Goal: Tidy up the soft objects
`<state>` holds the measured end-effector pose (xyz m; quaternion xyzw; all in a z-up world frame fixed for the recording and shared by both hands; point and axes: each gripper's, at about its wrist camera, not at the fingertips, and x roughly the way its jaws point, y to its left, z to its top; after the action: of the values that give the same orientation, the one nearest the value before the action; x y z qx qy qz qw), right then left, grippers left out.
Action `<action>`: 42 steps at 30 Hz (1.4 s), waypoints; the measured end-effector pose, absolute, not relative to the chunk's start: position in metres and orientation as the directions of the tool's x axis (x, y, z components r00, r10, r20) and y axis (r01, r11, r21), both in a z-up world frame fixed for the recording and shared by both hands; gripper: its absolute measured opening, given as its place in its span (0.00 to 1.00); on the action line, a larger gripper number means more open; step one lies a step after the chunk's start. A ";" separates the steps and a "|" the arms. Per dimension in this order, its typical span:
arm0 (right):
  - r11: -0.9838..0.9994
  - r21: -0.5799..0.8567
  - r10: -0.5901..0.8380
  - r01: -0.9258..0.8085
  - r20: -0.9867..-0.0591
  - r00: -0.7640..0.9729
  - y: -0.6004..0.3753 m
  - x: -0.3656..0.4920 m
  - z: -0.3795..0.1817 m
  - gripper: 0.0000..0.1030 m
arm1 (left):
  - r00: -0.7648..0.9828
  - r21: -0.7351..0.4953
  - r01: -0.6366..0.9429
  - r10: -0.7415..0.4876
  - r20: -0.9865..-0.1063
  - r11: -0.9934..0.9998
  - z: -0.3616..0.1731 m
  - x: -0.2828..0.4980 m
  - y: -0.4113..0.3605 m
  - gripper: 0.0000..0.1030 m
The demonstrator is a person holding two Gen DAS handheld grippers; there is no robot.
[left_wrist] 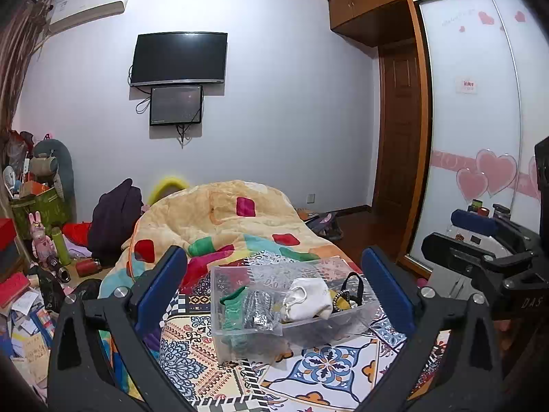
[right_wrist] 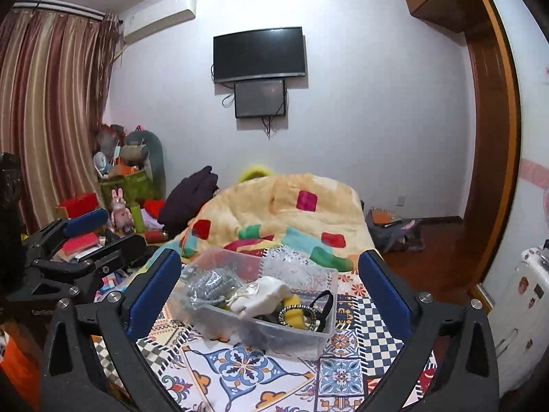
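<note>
A clear plastic bin point(left_wrist: 240, 338) point(right_wrist: 302, 338) stands on the patterned bed sheet. It holds a white sock point(left_wrist: 310, 300) point(right_wrist: 262, 295), a green cloth point(left_wrist: 233, 310), a silvery bagged item point(left_wrist: 259, 310) point(right_wrist: 207, 285), a yellow piece point(right_wrist: 295, 314) and a black band point(left_wrist: 355, 283) point(right_wrist: 322, 300). My left gripper point(left_wrist: 274, 285) is open and empty, its fingers framing the bin from above. My right gripper point(right_wrist: 271, 286) is open and empty, also framing the bin. Each gripper shows at the other view's edge.
A rumpled cream quilt point(left_wrist: 223, 219) point(right_wrist: 291, 209) with coloured patches lies beyond the bin. Cluttered boxes and toys point(left_wrist: 37, 226) fill the floor at left. A wardrobe with sliding doors point(left_wrist: 470, 120) stands at right. A TV point(right_wrist: 259, 53) hangs on the far wall.
</note>
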<state>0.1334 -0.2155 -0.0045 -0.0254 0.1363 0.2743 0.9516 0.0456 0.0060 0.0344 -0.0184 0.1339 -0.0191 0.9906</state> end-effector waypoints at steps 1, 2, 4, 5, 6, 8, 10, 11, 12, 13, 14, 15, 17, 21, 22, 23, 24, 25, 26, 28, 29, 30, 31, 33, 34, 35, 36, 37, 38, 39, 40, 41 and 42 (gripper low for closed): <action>0.847 0.036 0.518 -0.530 -0.270 0.811 -0.216 0.133 -0.004 1.00 | 0.963 -0.046 0.034 -0.045 -0.265 0.998 0.034 0.045 0.006 1.00; 0.847 0.044 0.521 -0.530 -0.269 0.810 -0.218 0.132 -0.005 1.00 | 0.963 -0.050 0.035 -0.047 -0.266 0.998 0.034 0.044 0.006 1.00; 0.847 0.058 0.524 -0.529 -0.270 0.808 -0.218 0.132 -0.007 1.00 | 0.963 -0.056 0.036 -0.049 -0.266 0.998 0.034 0.042 0.006 1.00; 0.848 0.059 0.522 -0.528 -0.271 0.809 -0.219 0.130 -0.008 1.00 | 0.963 -0.057 0.036 -0.050 -0.266 0.998 0.033 0.042 0.006 1.00; 0.849 0.057 0.519 -0.525 -0.272 0.810 -0.219 0.130 -0.009 1.00 | 0.963 -0.056 0.036 -0.049 -0.266 0.998 0.033 0.042 0.005 1.00; 0.853 0.052 0.512 -0.519 -0.271 0.815 -0.218 0.129 -0.011 1.00 | 0.964 -0.052 0.032 -0.045 -0.263 0.998 0.032 0.041 0.005 1.00; 0.851 0.054 0.515 -0.522 -0.272 0.813 -0.217 0.130 -0.011 1.00 | 0.965 -0.047 0.031 -0.042 -0.260 0.998 0.032 0.041 0.005 1.00; 0.850 0.055 0.517 -0.523 -0.272 0.812 -0.217 0.129 -0.011 1.00 | 0.965 -0.047 0.032 -0.043 -0.260 0.998 0.032 0.041 0.005 1.00; 0.850 0.054 0.518 -0.524 -0.271 0.812 -0.217 0.129 -0.011 1.00 | 0.965 -0.048 0.032 -0.043 -0.260 0.998 0.031 0.041 0.004 1.00; 0.850 0.052 0.517 -0.524 -0.270 0.812 -0.217 0.128 -0.011 1.00 | 0.965 -0.048 0.032 -0.044 -0.260 0.998 0.031 0.041 0.004 1.00; 0.851 0.051 0.516 -0.523 -0.269 0.813 -0.218 0.127 -0.012 1.00 | 0.965 -0.048 0.032 -0.043 -0.260 0.998 0.031 0.041 0.004 1.00; 0.851 0.050 0.515 -0.522 -0.268 0.814 -0.218 0.126 -0.012 1.00 | 0.965 -0.046 0.032 -0.043 -0.260 0.998 0.031 0.041 0.004 1.00; 0.851 0.052 0.516 -0.523 -0.269 0.814 -0.218 0.126 -0.012 1.00 | 0.965 -0.046 0.030 -0.041 -0.260 0.998 0.031 0.041 0.004 1.00; 0.851 0.052 0.516 -0.522 -0.267 0.814 -0.218 0.126 -0.012 1.00 | 0.965 -0.046 0.029 -0.040 -0.259 0.999 0.031 0.041 0.004 1.00; 0.851 0.052 0.516 -0.522 -0.266 0.814 -0.218 0.126 -0.011 1.00 | 0.965 -0.045 0.029 -0.040 -0.259 0.999 0.031 0.040 0.004 1.00; 0.851 0.052 0.516 -0.522 -0.265 0.815 -0.218 0.125 -0.011 1.00 | 0.965 -0.044 0.029 -0.040 -0.258 0.999 0.031 0.040 0.004 1.00; 0.851 0.052 0.516 -0.522 -0.266 0.815 -0.218 0.125 -0.011 1.00 | 0.965 -0.044 0.029 -0.039 -0.258 0.999 0.031 0.040 0.005 1.00; 0.851 0.053 0.516 -0.522 -0.266 0.814 -0.218 0.125 -0.010 1.00 | 0.966 -0.043 0.028 -0.039 -0.257 0.999 0.032 0.040 0.005 1.00; 0.851 0.052 0.516 -0.523 -0.266 0.814 -0.218 0.125 -0.011 1.00 | 0.966 -0.043 0.028 -0.039 -0.257 0.999 0.032 0.040 0.005 1.00; 0.851 0.053 0.517 -0.523 -0.265 0.814 -0.218 0.125 -0.010 1.00 | 0.966 -0.043 0.028 -0.039 -0.257 0.999 0.032 0.040 0.005 1.00; 0.851 0.053 0.517 -0.523 -0.265 0.814 -0.218 0.125 -0.010 1.00 | 0.966 -0.043 0.028 -0.039 -0.257 0.999 0.032 0.040 0.005 1.00; 0.850 0.053 0.517 -0.524 -0.265 0.814 -0.218 0.124 -0.010 1.00 | 0.966 -0.043 0.029 -0.039 -0.257 0.999 0.032 0.040 0.005 1.00; 0.851 0.053 0.517 -0.523 -0.264 0.814 -0.218 0.124 -0.010 1.00 | 0.966 -0.043 0.029 -0.039 -0.257 0.999 0.032 0.040 0.005 1.00; 0.851 0.052 0.517 -0.523 -0.263 0.815 -0.218 0.123 -0.009 1.00 | 0.966 -0.043 0.028 -0.038 -0.257 0.999 0.032 0.040 0.005 1.00; 0.850 0.052 0.517 -0.523 -0.262 0.815 -0.218 0.123 -0.008 1.00 | 0.966 -0.044 0.029 -0.039 -0.257 0.999 0.032 0.040 0.005 1.00; 0.850 0.052 0.518 -0.523 -0.262 0.815 -0.218 0.122 -0.008 1.00 | 0.965 -0.045 0.029 -0.040 -0.258 0.999 0.032 0.040 0.005 1.00; 0.850 0.053 0.518 -0.524 -0.262 0.814 -0.218 0.123 -0.008 1.00 | 0.965 -0.045 0.029 -0.040 -0.258 0.999 0.032 0.040 0.005 1.00; 0.850 0.053 0.518 -0.524 -0.262 0.814 -0.218 0.122 -0.007 1.00 | 0.965 -0.045 0.030 -0.040 -0.258 0.999 0.032 0.039 0.005 1.00; 0.850 0.052 0.518 -0.523 -0.262 0.815 -0.218 0.122 -0.008 1.00 | 0.965 -0.046 0.031 -0.042 -0.259 0.998 0.032 0.039 0.005 1.00; 0.851 0.053 0.517 -0.523 -0.262 0.815 -0.218 0.122 -0.007 1.00 | 0.965 -0.046 0.032 -0.043 -0.259 0.998 0.032 0.039 0.005 1.00; 0.850 0.054 0.518 -0.524 -0.262 0.814 -0.218 0.122 -0.007 1.00 | 0.965 -0.046 0.033 -0.044 -0.259 0.998 0.032 0.039 0.005 1.00; 0.850 0.054 0.519 -0.524 -0.262 0.814 -0.218 0.122 -0.008 1.00 | 0.965 -0.046 0.034 -0.045 -0.260 0.998 0.032 0.039 0.005 1.00; 0.850 0.054 0.519 -0.524 -0.262 0.814 -0.218 0.122 -0.007 1.00 | 0.964 -0.046 0.036 -0.047 -0.260 0.998 0.032 0.040 0.005 1.00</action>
<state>0.1222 -0.2181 -0.0072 -0.0102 0.1347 0.2739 0.9522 0.0395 0.0054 0.0319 -0.0203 0.1318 -0.0209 0.9908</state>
